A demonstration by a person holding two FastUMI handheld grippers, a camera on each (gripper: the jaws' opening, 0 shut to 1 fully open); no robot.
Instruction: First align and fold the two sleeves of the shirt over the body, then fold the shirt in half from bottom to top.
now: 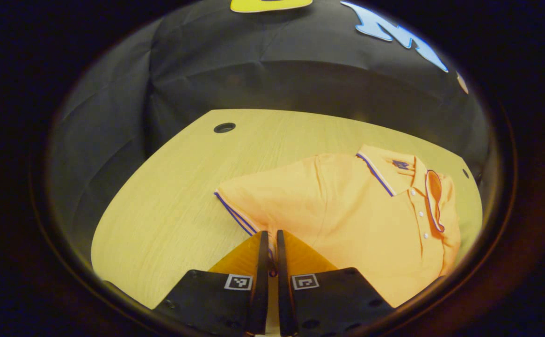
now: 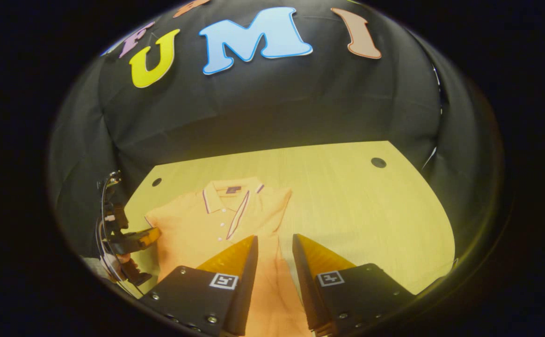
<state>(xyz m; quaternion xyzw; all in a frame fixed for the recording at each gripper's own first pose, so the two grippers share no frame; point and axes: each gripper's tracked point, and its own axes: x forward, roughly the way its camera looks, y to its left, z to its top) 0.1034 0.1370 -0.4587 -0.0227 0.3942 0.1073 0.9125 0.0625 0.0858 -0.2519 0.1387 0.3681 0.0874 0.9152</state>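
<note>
An orange polo shirt [image 1: 361, 224] with dark trim lies face up on the wooden table [image 1: 169, 196], collar toward the back. Its left sleeve [image 1: 263, 196] spreads out flat, and my left gripper [image 1: 270, 236] is shut on that sleeve's trimmed hem. The other sleeve [image 1: 435, 196] lies folded across the chest. In the right gripper view the shirt [image 2: 197, 229] sits left of centre. My right gripper [image 2: 274, 243] is open above the shirt's lower right side, with fabric showing between its fingers. The left gripper [image 2: 148, 234], held by a hand, touches the sleeve at the far left.
The table [image 2: 370, 210] has round cable holes [image 1: 224, 127] [image 2: 378, 162] near its back corners. Bare wood stretches to the right of the shirt in the right gripper view. Black cloth walls close in behind and beside the table.
</note>
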